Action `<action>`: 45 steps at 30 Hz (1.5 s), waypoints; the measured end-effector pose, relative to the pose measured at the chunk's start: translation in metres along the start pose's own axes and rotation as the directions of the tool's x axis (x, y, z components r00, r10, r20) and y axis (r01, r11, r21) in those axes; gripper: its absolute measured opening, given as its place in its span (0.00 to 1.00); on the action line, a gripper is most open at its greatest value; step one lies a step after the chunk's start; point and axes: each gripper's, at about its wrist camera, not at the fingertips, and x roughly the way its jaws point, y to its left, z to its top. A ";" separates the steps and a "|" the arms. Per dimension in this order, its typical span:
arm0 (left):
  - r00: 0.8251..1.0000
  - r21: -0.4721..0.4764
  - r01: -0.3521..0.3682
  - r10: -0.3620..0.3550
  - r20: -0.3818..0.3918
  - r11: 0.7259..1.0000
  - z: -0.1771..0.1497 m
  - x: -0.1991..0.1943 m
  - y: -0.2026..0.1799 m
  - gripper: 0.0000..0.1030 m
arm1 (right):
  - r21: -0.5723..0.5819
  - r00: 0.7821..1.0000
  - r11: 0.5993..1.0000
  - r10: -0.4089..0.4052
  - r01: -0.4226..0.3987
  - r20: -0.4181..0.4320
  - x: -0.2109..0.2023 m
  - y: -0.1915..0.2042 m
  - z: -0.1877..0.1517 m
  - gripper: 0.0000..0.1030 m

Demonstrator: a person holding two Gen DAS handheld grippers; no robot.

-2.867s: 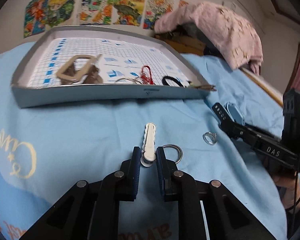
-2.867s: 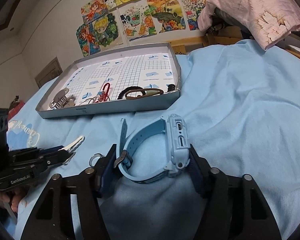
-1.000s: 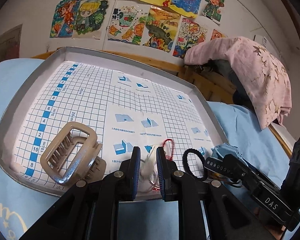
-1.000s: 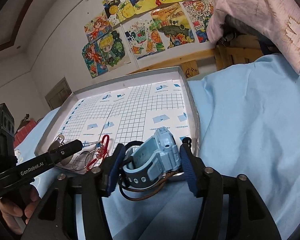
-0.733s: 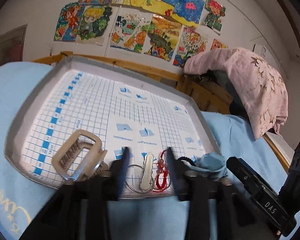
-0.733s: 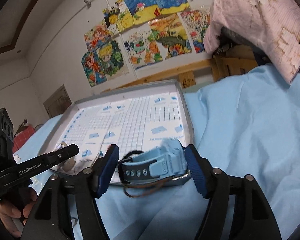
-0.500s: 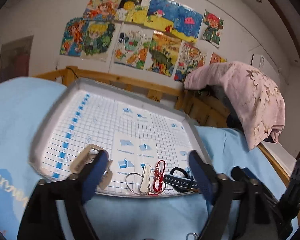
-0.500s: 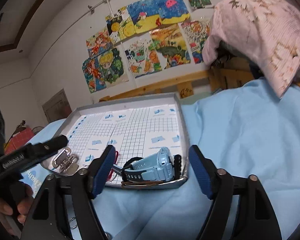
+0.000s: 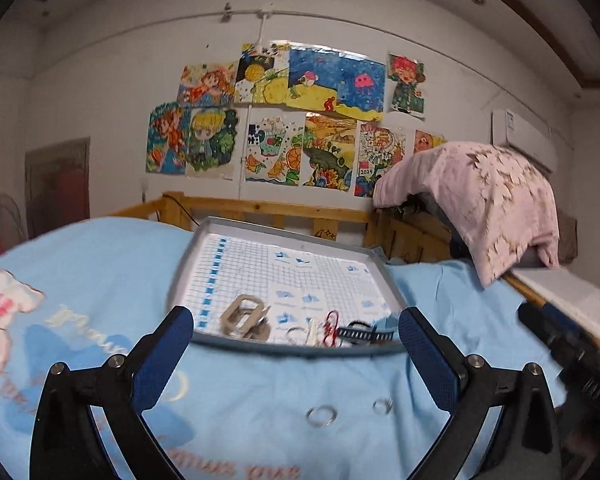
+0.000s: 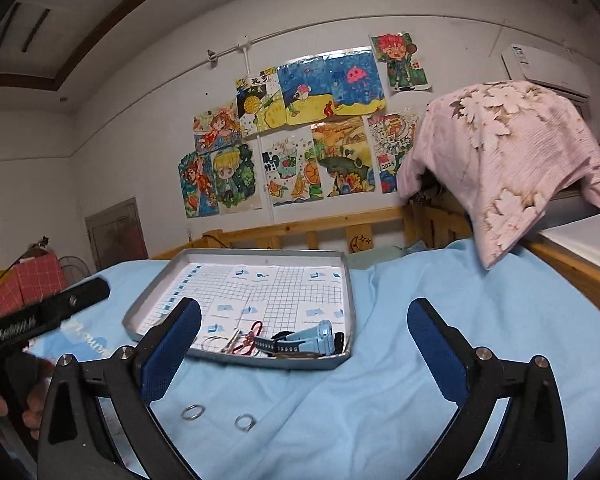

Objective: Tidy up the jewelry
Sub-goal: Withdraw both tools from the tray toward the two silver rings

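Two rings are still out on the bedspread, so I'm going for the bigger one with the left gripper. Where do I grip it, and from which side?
Come straight down from above with the open left gripper. The larger ring lies flat on the soft blue bedspread, so put one finger inside the hoop and one outside, pinching the band at its near edge. The smaller ring lies apart on its right, clear of that approach.

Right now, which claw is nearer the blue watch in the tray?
Right, probably. The right claw faces the blue watch head-on at the near-right corner of the tray; the left claw is centred further toward its left end.
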 end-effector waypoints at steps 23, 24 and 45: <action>0.999 0.048 -0.031 0.032 -0.030 0.998 -0.060 -0.109 0.027 1.00 | -0.064 0.997 0.997 -0.052 0.049 -0.049 -0.133 0.026 -0.031 0.98; 0.999 0.040 -0.032 0.034 -0.040 0.999 -0.063 -0.110 0.029 1.00 | -0.072 0.997 0.996 -0.055 0.051 -0.060 -0.134 0.027 -0.033 0.98; 0.990 0.002 -0.039 0.039 -0.136 0.999 -0.049 -0.041 0.045 1.00 | -0.151 0.998 0.988 0.027 -0.034 -0.048 -0.098 0.040 -0.012 0.98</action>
